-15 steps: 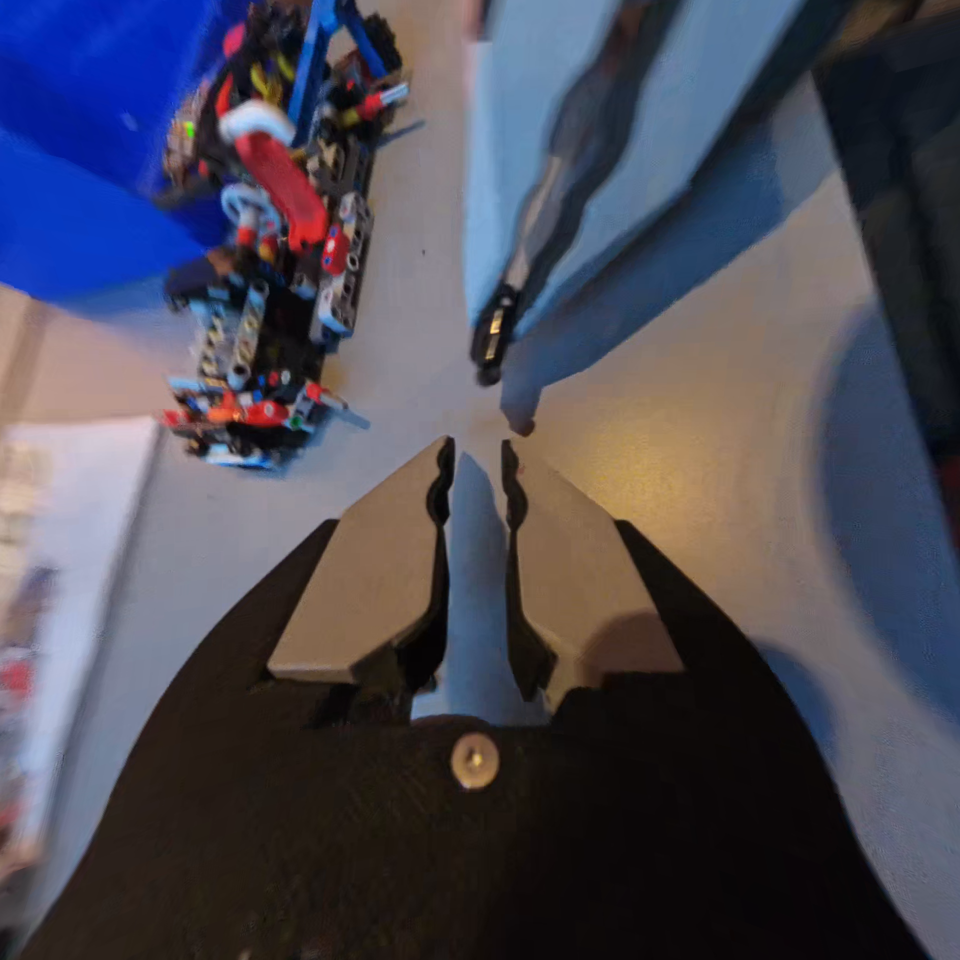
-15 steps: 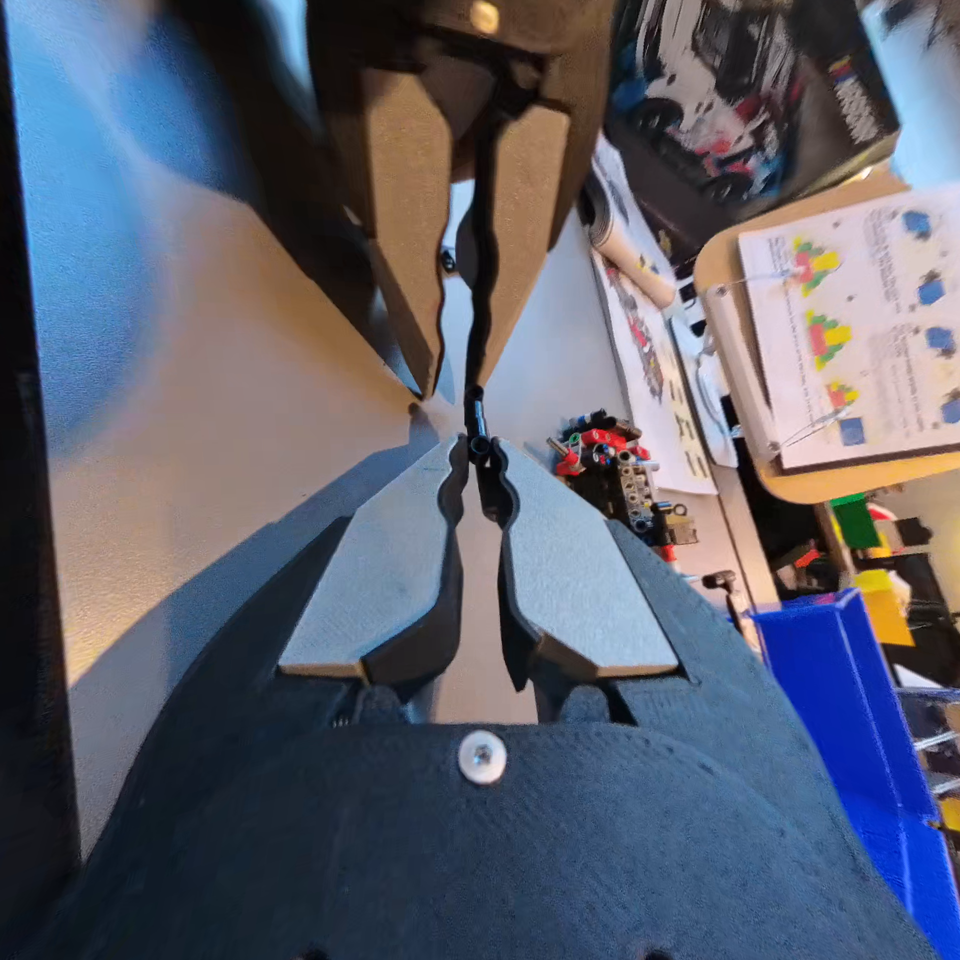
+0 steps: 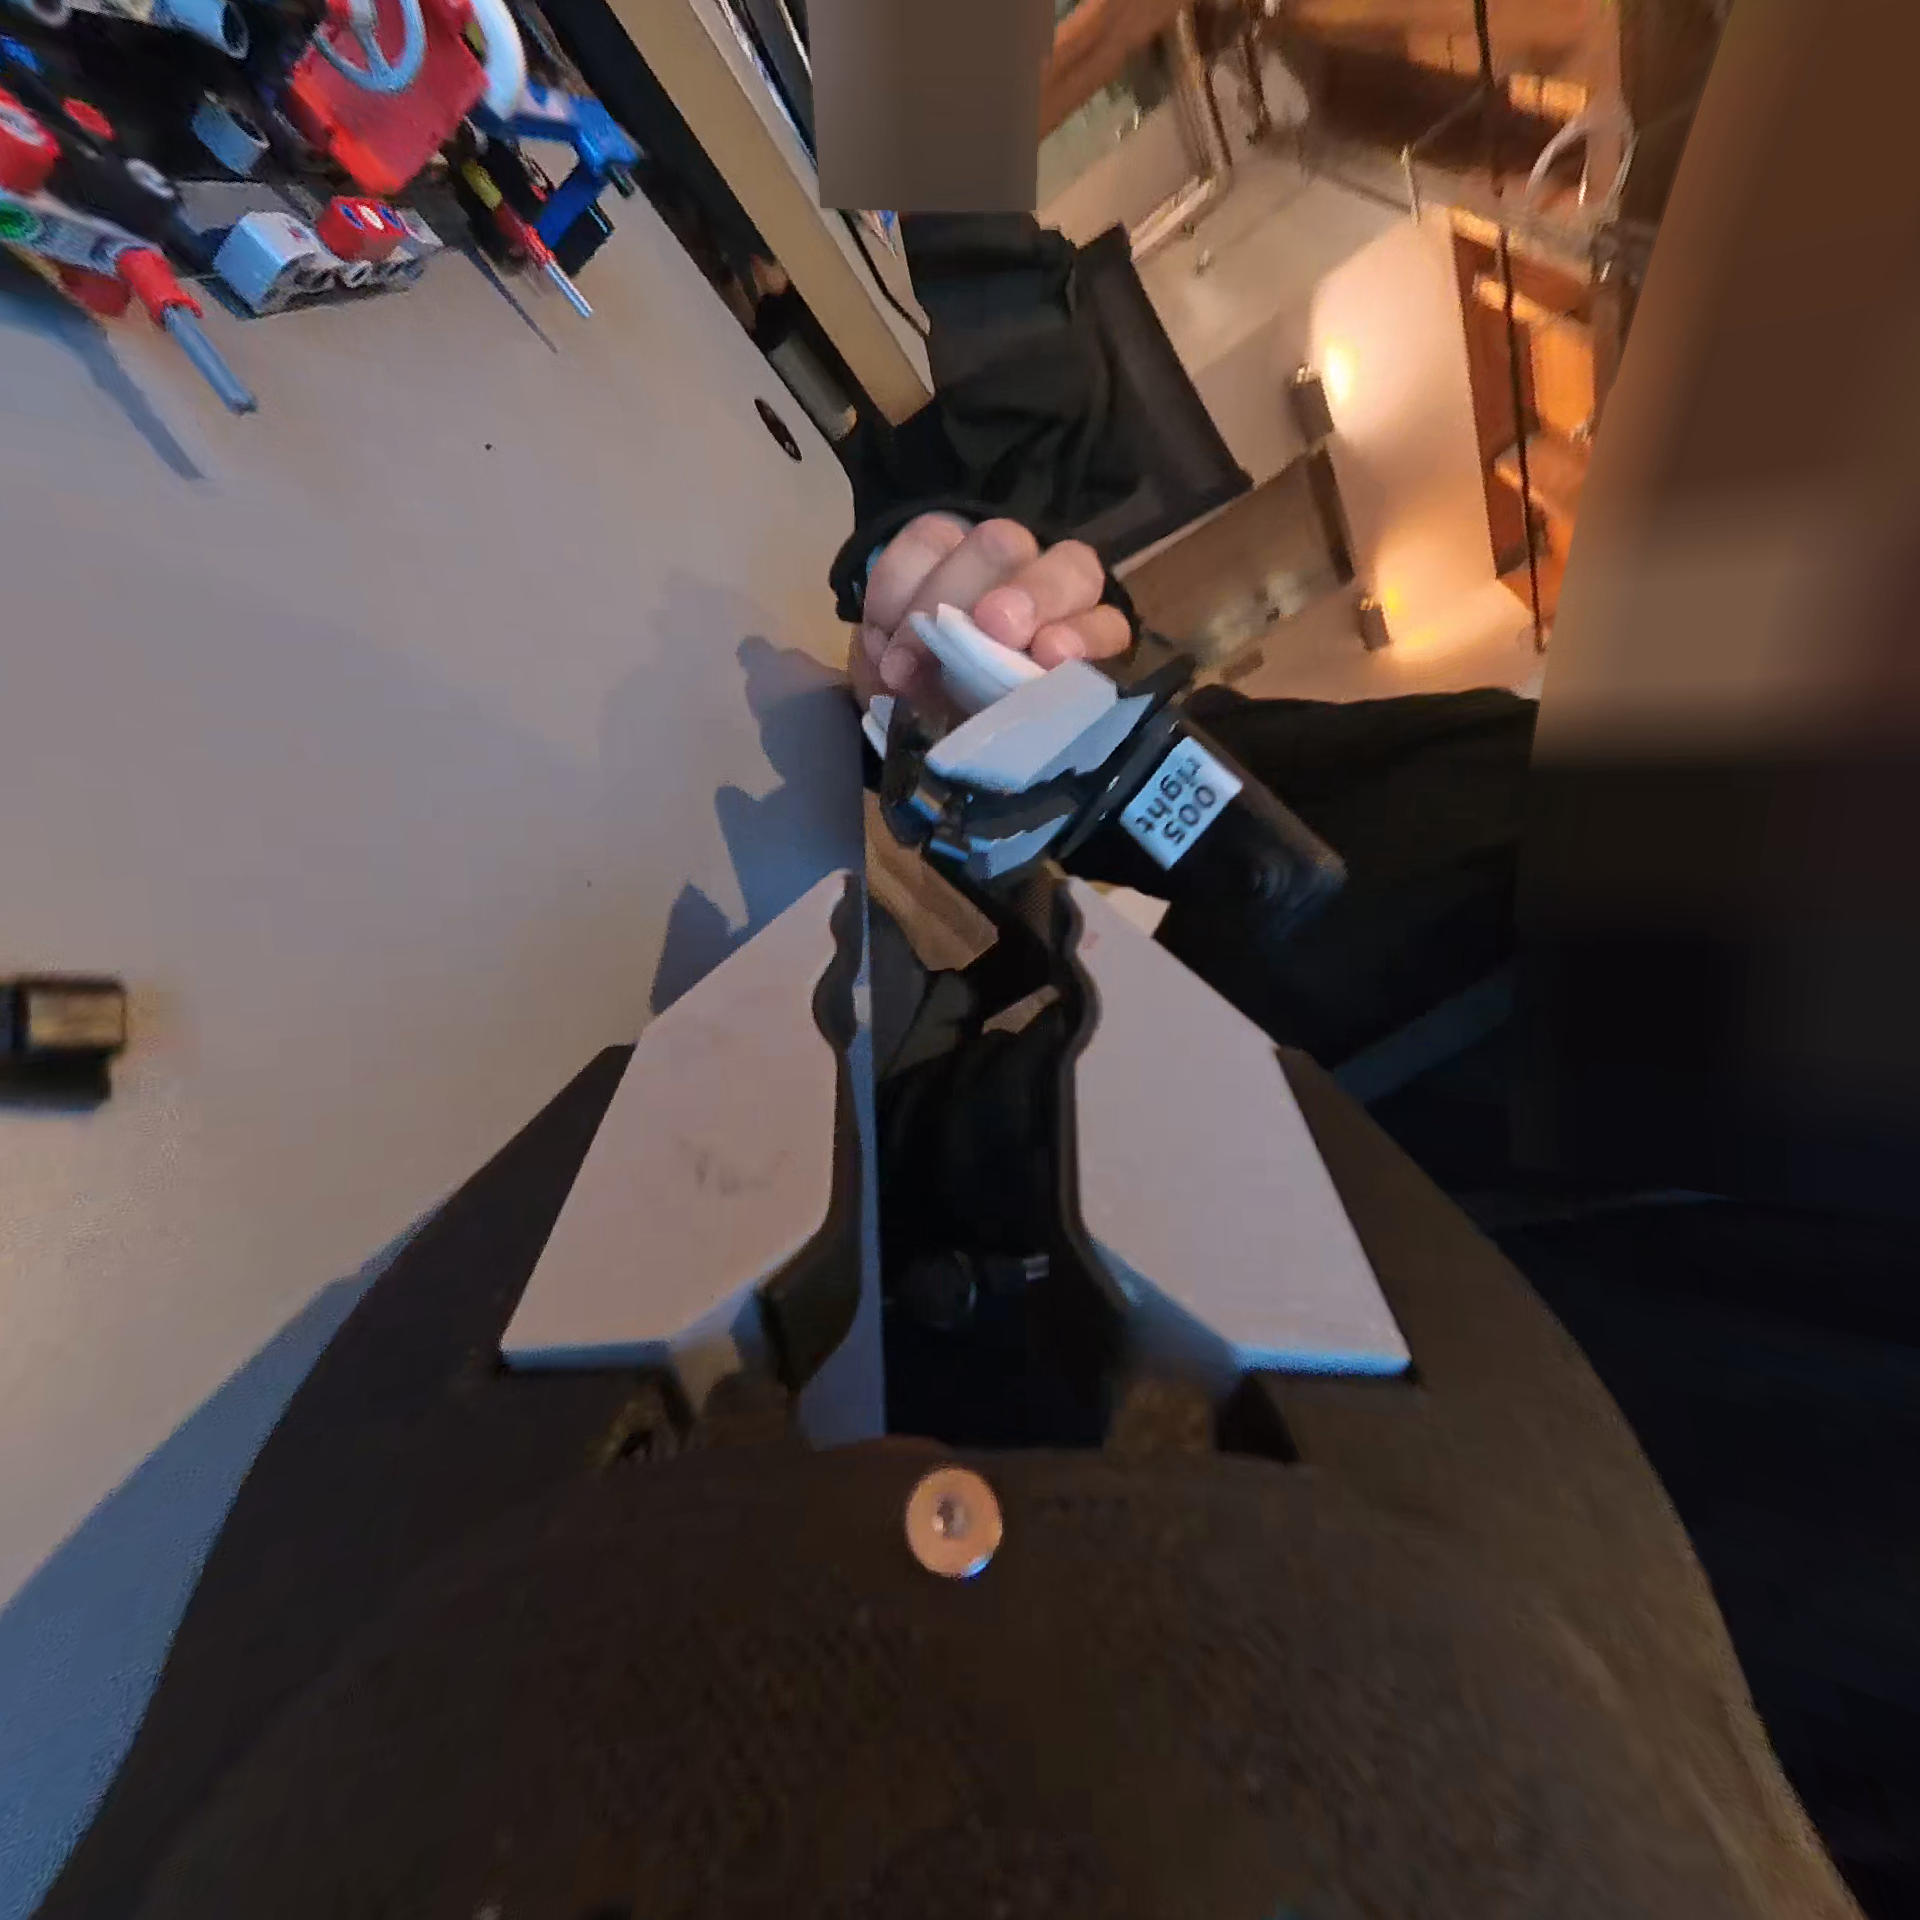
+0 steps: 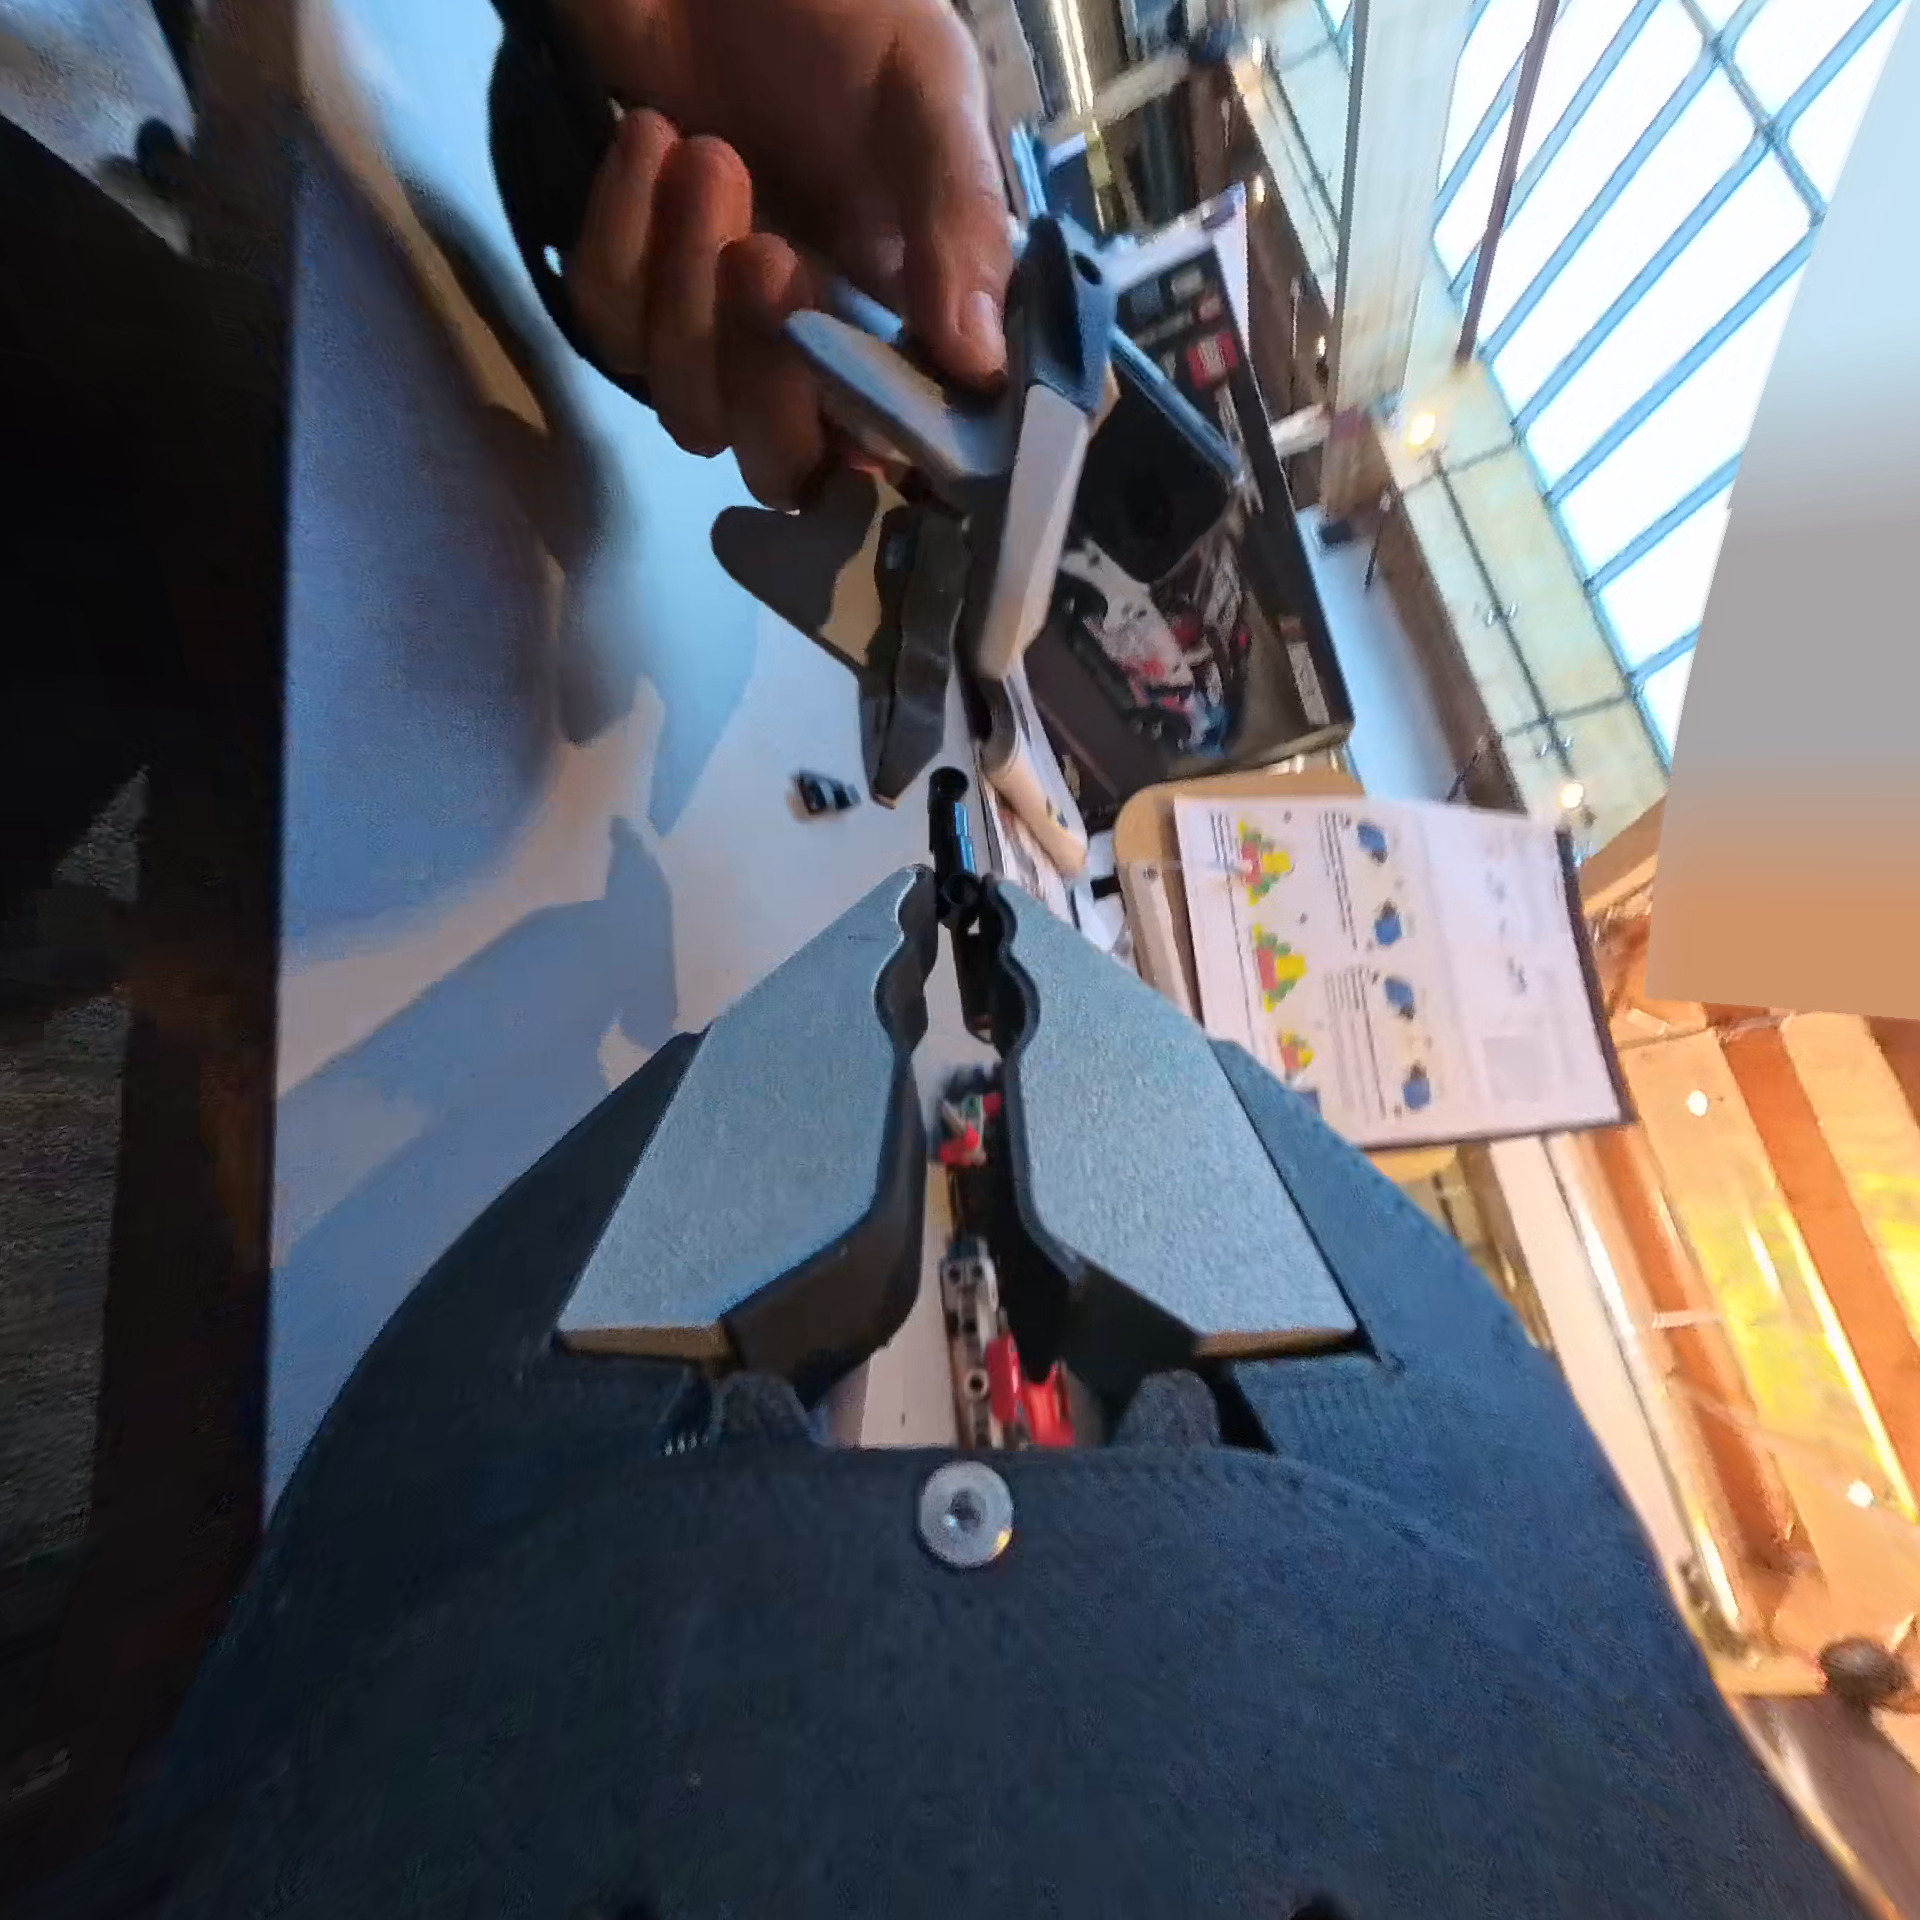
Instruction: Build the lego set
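Your left gripper [image 3: 961,935] points toward your body past the table edge, its two grey fingers [image 3: 727,1143] parted with a clear gap between the wavy inner edges and nothing between them. Your right gripper [image 4: 951,914] faces it tip to tip, fingers nearly together and pinching at their tips. Your right hand [image 3: 977,603] wraps its handle from above, dark sleeve behind it; your left hand [image 4: 790,239] grips the other handle, index finger extended along the grey body.

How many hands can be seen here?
2. The right hand is by the table edge in the left wrist view; the left hand is at the top of the right wrist view.
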A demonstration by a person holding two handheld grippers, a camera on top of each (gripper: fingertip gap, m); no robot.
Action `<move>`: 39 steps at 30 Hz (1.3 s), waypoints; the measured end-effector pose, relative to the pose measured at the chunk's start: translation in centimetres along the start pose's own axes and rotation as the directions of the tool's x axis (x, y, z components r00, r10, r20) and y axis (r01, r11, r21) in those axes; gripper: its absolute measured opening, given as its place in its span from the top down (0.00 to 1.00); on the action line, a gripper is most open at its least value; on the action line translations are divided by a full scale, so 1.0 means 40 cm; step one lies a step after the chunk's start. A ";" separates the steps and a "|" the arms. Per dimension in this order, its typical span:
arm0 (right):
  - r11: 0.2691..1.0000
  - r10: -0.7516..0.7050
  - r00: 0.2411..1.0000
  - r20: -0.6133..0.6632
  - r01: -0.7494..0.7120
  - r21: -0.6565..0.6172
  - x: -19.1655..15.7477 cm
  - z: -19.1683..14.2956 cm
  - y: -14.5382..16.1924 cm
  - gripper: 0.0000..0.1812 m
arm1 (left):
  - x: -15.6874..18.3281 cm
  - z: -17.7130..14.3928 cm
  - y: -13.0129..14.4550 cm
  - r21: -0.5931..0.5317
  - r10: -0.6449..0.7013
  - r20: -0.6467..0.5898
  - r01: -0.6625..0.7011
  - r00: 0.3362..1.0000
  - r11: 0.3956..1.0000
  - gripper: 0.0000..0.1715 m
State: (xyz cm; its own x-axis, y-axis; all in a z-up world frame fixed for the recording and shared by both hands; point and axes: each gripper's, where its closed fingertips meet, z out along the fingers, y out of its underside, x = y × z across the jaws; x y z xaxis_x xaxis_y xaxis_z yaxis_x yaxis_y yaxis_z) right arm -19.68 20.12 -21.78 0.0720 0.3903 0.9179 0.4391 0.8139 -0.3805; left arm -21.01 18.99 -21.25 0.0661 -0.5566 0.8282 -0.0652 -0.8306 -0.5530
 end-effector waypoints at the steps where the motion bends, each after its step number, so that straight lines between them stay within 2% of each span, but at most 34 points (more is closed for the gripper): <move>1: 0.999 -0.020 1.000 0.015 0.020 0.032 -0.008 0.009 -0.015 0.98 | 0.009 -0.013 -0.001 0.033 -0.018 -0.012 0.018 1.000 0.999 0.80; 5: 0.989 -0.048 0.995 0.086 0.035 0.144 -0.017 0.047 -0.064 0.98 | 0.029 -0.058 -0.012 0.135 -0.077 -0.077 0.087 0.994 0.987 0.82; 12: 0.965 -0.158 0.977 0.144 0.121 0.234 -0.033 0.112 -0.063 0.98 | -0.017 -0.090 -0.010 0.148 -0.097 -0.036 0.101 0.995 0.984 0.91; 14: 0.960 -0.166 0.976 0.139 0.127 0.249 -0.032 0.129 -0.059 0.98 | -0.029 -0.103 -0.013 0.139 -0.112 -0.033 0.116 0.993 0.983 0.94; 20: 0.961 -0.188 0.975 0.116 0.158 0.228 -0.018 0.164 -0.028 0.98 | -0.059 -0.132 -0.043 0.102 -0.115 -0.029 0.117 0.993 0.988 0.93; 22: 0.960 -0.193 0.977 0.092 0.168 0.225 -0.009 0.168 -0.025 0.98 | -0.083 -0.133 -0.047 0.074 -0.125 0.005 0.124 0.992 0.989 0.83; 24: 0.961 -0.188 0.979 0.081 0.167 0.221 -0.001 0.169 -0.022 0.98 | -0.084 -0.127 -0.048 0.040 -0.127 -0.015 0.128 0.992 0.991 0.83; 27: 0.963 -0.186 0.979 0.088 0.164 0.213 -0.002 0.171 -0.011 0.98 | -0.073 -0.108 -0.053 0.015 -0.096 -0.047 0.097 0.994 0.995 0.92; 31: 0.964 -0.180 0.978 0.105 0.154 0.215 -0.008 0.168 -0.005 0.98 | -0.082 -0.088 -0.050 -0.023 -0.088 -0.029 0.088 0.996 0.996 0.95; 33: 0.973 -0.124 0.981 0.152 0.090 0.210 -0.013 0.173 0.006 0.96 | -0.095 -0.089 -0.055 -0.016 -0.057 0.020 0.057 0.998 0.998 0.97; 35: 0.979 -0.002 0.971 0.238 -0.047 0.198 -0.016 0.175 0.013 0.94 | -0.106 -0.090 -0.061 -0.003 -0.037 0.061 0.038 0.997 0.999 0.97; 39: 0.949 0.198 0.899 0.390 -0.275 0.153 -0.018 0.178 0.034 0.84 | -0.120 -0.083 -0.047 -0.046 -0.002 0.122 0.008 0.993 0.999 0.97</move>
State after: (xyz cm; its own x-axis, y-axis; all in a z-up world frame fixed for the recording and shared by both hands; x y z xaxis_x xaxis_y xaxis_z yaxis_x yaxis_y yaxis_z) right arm -25.52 24.01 -23.77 -0.1976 0.6796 0.7065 0.2599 0.7312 -0.6307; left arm -24.49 23.27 -23.87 0.1874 -0.5525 0.8122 -0.1108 -0.8335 -0.5414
